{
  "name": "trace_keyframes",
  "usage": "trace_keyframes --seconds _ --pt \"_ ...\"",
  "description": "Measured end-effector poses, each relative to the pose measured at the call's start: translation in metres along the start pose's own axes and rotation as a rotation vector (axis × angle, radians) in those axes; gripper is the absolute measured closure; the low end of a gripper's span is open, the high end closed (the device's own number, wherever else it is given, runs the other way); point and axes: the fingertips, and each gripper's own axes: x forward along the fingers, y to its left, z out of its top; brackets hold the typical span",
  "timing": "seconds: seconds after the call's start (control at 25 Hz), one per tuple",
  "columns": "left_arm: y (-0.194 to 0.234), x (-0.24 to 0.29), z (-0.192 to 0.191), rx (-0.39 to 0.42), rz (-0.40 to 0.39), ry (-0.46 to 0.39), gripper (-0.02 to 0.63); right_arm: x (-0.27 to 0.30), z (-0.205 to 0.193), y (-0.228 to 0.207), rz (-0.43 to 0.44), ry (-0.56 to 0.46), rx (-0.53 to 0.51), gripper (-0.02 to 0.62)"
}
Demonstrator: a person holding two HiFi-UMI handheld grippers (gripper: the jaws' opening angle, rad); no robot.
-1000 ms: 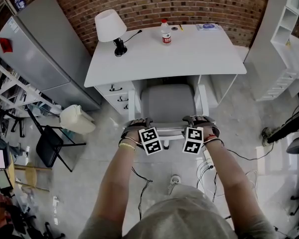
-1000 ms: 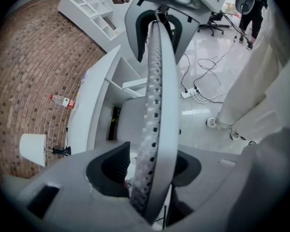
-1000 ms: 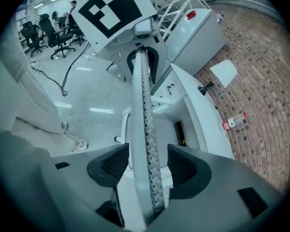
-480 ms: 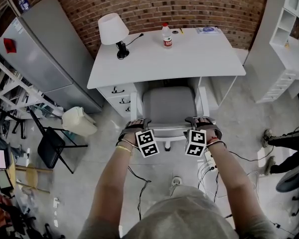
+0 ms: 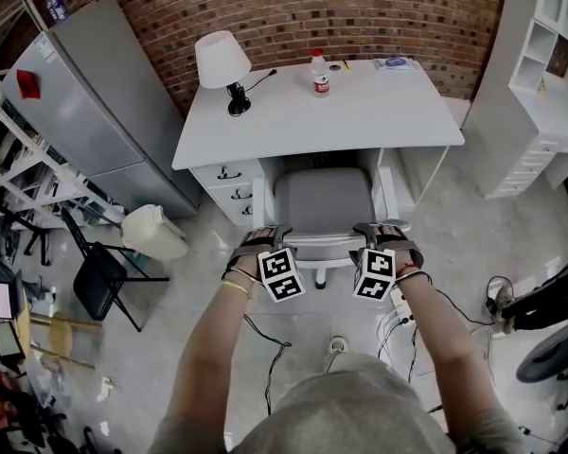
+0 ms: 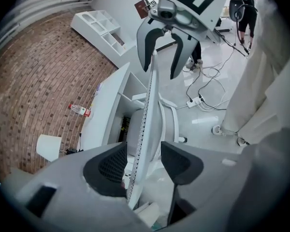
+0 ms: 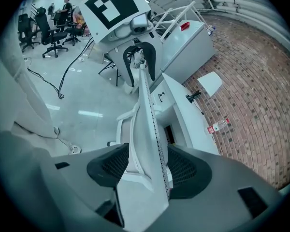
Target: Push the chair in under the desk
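So the chair (image 5: 324, 204) is sitting nosed into the knee gap of the white desk (image 5: 360, 112), between the drawers (image 5: 229, 185) and the desk's right side panel. Its grey seat is showing just this side of the desktop edge, and its backrest (image 5: 322, 246) is facing the person. Both claws are hanging at the top edge of that backrest, one toward each end. The left gripper (image 6: 144, 164) has just been opening up. Its jaws are standing wide apart with the backrest's edge running between them, close by one pad while the other is sitting clear of it, so it isn't gripping anything. The right gripper (image 7: 149, 167) is clamping the backrest, with a pad pressing on either face. Up on the desk a white lamp (image 5: 221, 60) is standing at the back left, and a bottle (image 5: 319, 72) with a red label is standing near the back middle, well apart from it. A brick wall (image 5: 360, 8) is running behind the desk, a grey fridge (image 5: 85, 102) is standing to its left and a white shelf unit (image 5: 549, 64) to its right. Down on the floor a white bin (image 5: 153, 232) and a black folding chair (image 5: 99, 277) are sitting left of the desk, and cables (image 5: 398, 315) are trailing near the person's right arm.
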Motion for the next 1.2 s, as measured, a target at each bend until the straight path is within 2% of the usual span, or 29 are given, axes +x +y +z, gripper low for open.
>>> trace_keyframes --seconds 0.28,0.64,0.88,0.96,1.2 --pt "-0.004 -0.029 0.003 -0.038 0.03 -0.047 0.393 -0.024 0.02 0.009 -0.056 -0.026 0.037 0.385" --pt "-0.021 -0.066 0.012 -0.113 0.047 -0.134 0.402 -0.061 0.045 0.022 -0.126 -0.13 0.193 0.385" --pt "-0.037 -0.093 0.02 -0.217 0.044 -0.207 0.454 -0.085 0.063 0.034 -0.139 -0.224 0.349 0.387" --pt "-0.041 -0.103 0.022 -0.262 0.043 -0.233 0.49 -0.095 0.068 0.037 -0.147 -0.25 0.397 0.389" --pt "-0.046 -0.137 0.03 -0.36 0.112 -0.327 0.562 -0.125 0.077 0.043 -0.211 -0.343 0.591 0.529"
